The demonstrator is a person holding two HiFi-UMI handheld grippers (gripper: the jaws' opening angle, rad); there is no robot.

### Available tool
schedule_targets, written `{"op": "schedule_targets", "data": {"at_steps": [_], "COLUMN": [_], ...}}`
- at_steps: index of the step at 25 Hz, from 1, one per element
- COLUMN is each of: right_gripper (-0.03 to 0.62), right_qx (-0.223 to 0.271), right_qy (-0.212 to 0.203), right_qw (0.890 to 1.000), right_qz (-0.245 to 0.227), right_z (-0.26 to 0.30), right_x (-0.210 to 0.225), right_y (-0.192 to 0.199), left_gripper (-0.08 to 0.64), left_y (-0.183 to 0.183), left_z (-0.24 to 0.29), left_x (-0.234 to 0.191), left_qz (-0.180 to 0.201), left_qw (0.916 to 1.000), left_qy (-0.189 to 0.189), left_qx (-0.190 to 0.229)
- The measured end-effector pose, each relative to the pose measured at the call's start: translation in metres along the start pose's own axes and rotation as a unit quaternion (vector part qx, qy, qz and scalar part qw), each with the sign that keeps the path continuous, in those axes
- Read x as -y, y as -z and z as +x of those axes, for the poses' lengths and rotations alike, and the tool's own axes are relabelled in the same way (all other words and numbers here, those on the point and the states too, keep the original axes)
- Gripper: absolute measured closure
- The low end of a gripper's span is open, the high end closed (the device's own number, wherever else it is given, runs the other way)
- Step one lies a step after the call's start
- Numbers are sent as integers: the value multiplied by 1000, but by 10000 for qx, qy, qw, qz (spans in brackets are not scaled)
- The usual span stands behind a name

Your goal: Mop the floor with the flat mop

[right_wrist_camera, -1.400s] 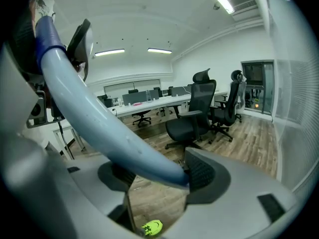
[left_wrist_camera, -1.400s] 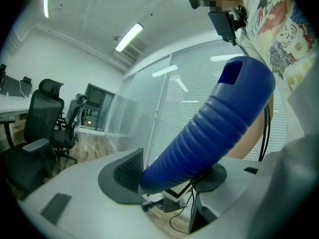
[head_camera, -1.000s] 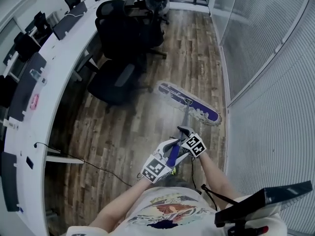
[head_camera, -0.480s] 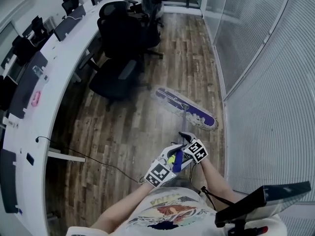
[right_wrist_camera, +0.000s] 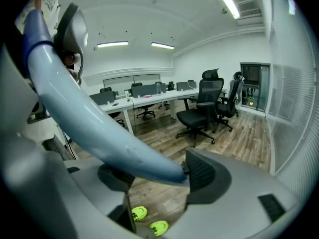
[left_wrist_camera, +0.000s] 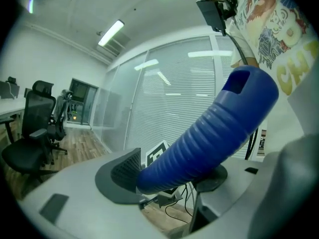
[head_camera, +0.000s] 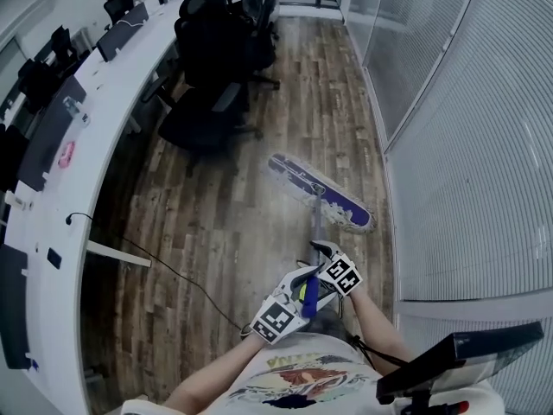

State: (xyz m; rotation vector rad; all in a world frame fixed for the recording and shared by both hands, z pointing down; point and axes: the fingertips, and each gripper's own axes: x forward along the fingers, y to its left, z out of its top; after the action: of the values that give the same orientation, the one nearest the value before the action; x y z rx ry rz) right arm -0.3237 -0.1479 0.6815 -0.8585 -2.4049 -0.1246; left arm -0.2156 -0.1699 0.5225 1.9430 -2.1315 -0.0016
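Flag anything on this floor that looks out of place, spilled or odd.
A loose black cable trails from under the white desk across the wooden floor toward the person's feet, so it lies where the flat mop may need to sweep and could snag. No spill or damage shows.

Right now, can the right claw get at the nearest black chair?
Probably not: the right claw is clamped on the mop shaft, and that chair stands well beyond the mop head, across the floor.

An open-plan office: a long curved white desk (head_camera: 108,102) with monitors (head_camera: 47,132) at left, black swivel chairs (head_camera: 203,115) upper centre, blind-lined glass partitions (head_camera: 484,171) at right.
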Motion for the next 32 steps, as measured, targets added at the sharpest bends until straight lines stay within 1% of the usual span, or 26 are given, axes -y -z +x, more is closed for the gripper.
{"op": "schedule_targets", "data": {"at_steps": [5, 9, 12, 16, 19, 22, 24, 26, 30, 32], "right_gripper": [334, 334, 336, 336, 336, 336, 336, 336, 336, 336], "right_qx": [-37, -72, -126, 114, 73, 90, 91, 80, 12, -90], "right_qy": [-25, -49, -71, 35, 4, 23, 48, 49, 97, 128], "right_qw": [10000, 9999, 9996, 9999, 9999, 9999, 9999, 9999, 9999, 9994], "right_qz": [16, -105, -239, -77, -132, -95, -51, -37, -107, -304], "right_z": [-34, -69, -103, -154, -186, -208, -218, -223, -226, -226], "right_x": [-46, -75, -100, -136, -172, -205, -221, -228, -223, -220], "right_y": [20, 47, 75, 110, 140, 158, 166, 169, 171, 174], "left_gripper": [307, 304, 301, 296, 294, 291, 291, 291, 291, 287], "left_y": [5, 16, 25, 36, 49, 60, 63, 63, 62, 65], "left_z": [-16, -13, -8, -3, -8, -20, -26, -29, -25, -22], "left_x": [58, 111, 162, 235, 290, 332, 351, 360, 361, 362], "left_qz": [-41, 34, 65, 68, 72, 92, 93, 107, 103, 133], "left_qw": [9999, 9998, 9998, 9999, 9998, 9995, 9994, 9992, 9990, 9979], "left_qy": [109, 160, 159, 139, 183, 270, 328, 365, 433, 630], "left_qx": [-49, -111, -141, -15, -57, -105, -112, -114, -21, -30]}}
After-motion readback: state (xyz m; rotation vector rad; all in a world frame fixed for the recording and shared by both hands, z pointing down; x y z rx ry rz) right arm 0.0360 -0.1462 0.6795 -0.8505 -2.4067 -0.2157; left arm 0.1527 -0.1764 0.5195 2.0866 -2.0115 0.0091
